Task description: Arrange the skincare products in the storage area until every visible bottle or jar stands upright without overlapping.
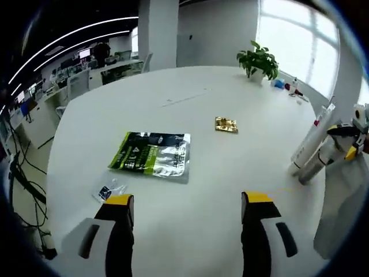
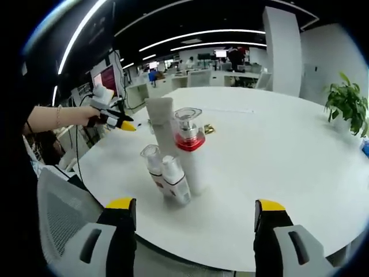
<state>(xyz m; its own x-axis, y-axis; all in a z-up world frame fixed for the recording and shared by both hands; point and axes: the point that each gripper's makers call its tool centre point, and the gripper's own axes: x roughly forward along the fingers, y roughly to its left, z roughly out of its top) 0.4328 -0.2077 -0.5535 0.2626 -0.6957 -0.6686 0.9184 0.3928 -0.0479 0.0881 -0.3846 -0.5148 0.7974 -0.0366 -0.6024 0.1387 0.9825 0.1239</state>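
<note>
Ahead of our left claw (image 1: 189, 203), whose jaws stand wide apart over bare white bench (image 1: 230, 173), we see a green and silver pouch (image 1: 152, 153) lying flat, a small clear sachet (image 1: 108, 191) near the left jaw, and a gold packet (image 1: 226, 124) farther off. At the right edge, two white tubes (image 1: 311, 151) lean together; a potted plant (image 1: 259, 60) stands at the far rim.

Through the right gripper view, our right claw (image 2: 195, 212) is also spread open and empty. Just beyond it a cluster of skincare bottles (image 2: 173, 158) stands upright near the bench's edge: a tall white tube (image 2: 161, 127), a red-collared pump bottle (image 2: 189, 151) and two small ones (image 2: 167, 176), touching one another.
</note>
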